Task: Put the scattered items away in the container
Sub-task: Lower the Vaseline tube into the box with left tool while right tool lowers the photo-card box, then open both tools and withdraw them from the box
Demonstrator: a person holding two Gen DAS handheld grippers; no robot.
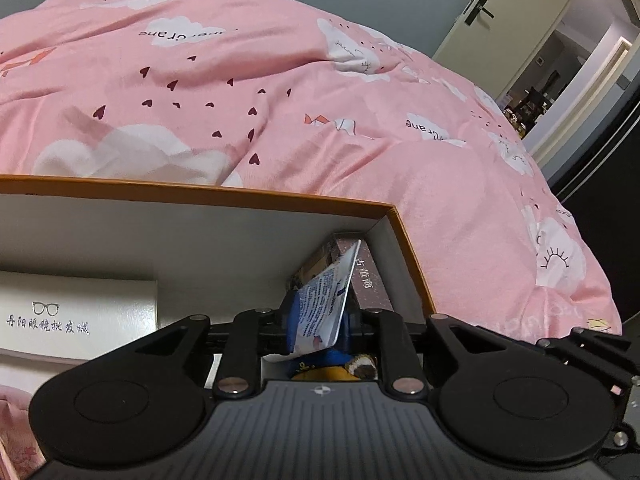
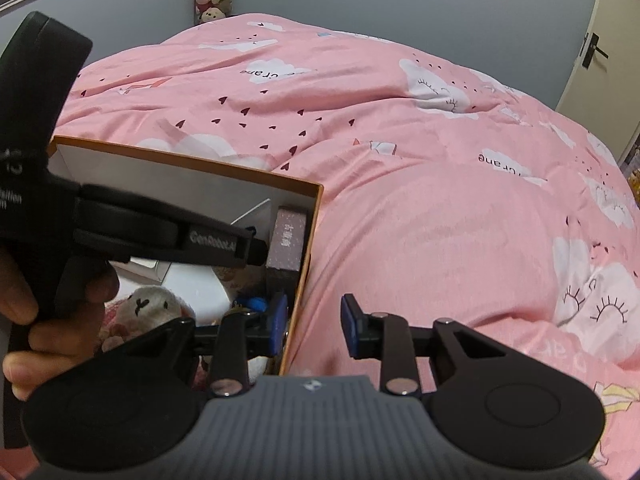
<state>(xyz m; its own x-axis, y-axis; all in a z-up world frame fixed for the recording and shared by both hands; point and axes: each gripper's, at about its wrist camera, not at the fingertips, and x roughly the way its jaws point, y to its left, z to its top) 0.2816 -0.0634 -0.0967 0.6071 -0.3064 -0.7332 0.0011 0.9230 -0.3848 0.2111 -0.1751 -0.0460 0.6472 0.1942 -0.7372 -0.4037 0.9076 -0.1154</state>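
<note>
An orange-rimmed white cardboard box [image 1: 200,196] [image 2: 192,164] lies on the pink quilt. My left gripper [image 1: 320,322] hangs over its right end. A blue-and-white sachet [image 1: 326,296] stands tilted between the parted jaws and leans on a purple-brown carton [image 1: 366,276] [image 2: 290,240]; the pads do not press on it. My right gripper [image 2: 314,324] is open and empty. It straddles the box's right wall, one finger inside and one over the quilt. A white glasses box [image 1: 76,312] and a pale plush toy [image 2: 148,304] lie in the box.
The pink quilt [image 1: 280,80] [image 2: 440,220] covers the bed around the box. A hand [image 2: 60,312] holds the left gripper's black handle at the left. A blue-and-yellow toy [image 1: 332,364] lies under the left jaws. A door [image 1: 500,12] stands open at the right.
</note>
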